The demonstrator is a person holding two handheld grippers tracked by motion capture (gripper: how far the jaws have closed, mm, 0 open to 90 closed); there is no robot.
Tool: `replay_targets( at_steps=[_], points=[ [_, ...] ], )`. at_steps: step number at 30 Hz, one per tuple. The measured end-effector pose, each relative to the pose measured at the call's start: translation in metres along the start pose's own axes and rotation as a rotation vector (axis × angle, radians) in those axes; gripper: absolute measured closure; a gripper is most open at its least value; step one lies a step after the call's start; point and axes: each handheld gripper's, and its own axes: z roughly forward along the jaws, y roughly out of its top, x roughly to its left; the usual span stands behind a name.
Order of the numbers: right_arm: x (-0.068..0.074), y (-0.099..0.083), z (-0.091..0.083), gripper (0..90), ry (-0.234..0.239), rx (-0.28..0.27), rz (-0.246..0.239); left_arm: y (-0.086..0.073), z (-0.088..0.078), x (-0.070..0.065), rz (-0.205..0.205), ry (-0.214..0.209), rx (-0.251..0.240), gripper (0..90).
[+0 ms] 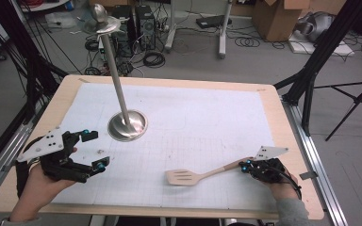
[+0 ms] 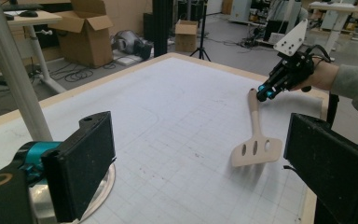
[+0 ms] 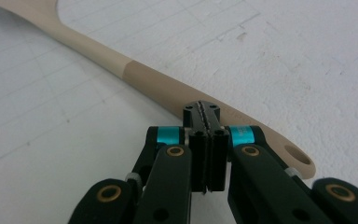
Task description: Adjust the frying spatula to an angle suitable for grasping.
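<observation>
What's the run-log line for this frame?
left gripper: open, idle | right gripper: shut, at spatula handle end | stand: untouched

You had a light wooden desk (image 1: 283,141) with rounded corners, its top almost fully covered by a white gridded paper mat (image 1: 193,122) marked with faint smudges. On the mat stood a round brushed-metal base (image 1: 127,125) with a tall slim pole, left of centre. Near your front edge lay a pale wooden slotted spatula (image 1: 183,177), handle angled toward the right.
</observation>
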Motion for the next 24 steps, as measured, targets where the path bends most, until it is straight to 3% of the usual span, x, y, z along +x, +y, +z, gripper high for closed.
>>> replay_targets(
  at_steps=[9,20,24],
  points=[
    [-0.013,0.008,0.012,90.0,-0.009,-0.029,0.015,-0.001,-0.008,-0.002,-0.001,0.015,-0.007,9.1],
    [-0.02,0.023,0.031,90.0,-0.07,-0.042,0.038,-0.006,-0.019,-0.004,-0.005,0.044,0.001,9.1],
    [-0.022,0.026,0.035,90.0,-0.071,-0.049,0.071,-0.007,-0.022,-0.006,-0.007,0.05,0.003,9.1]
  ],
)
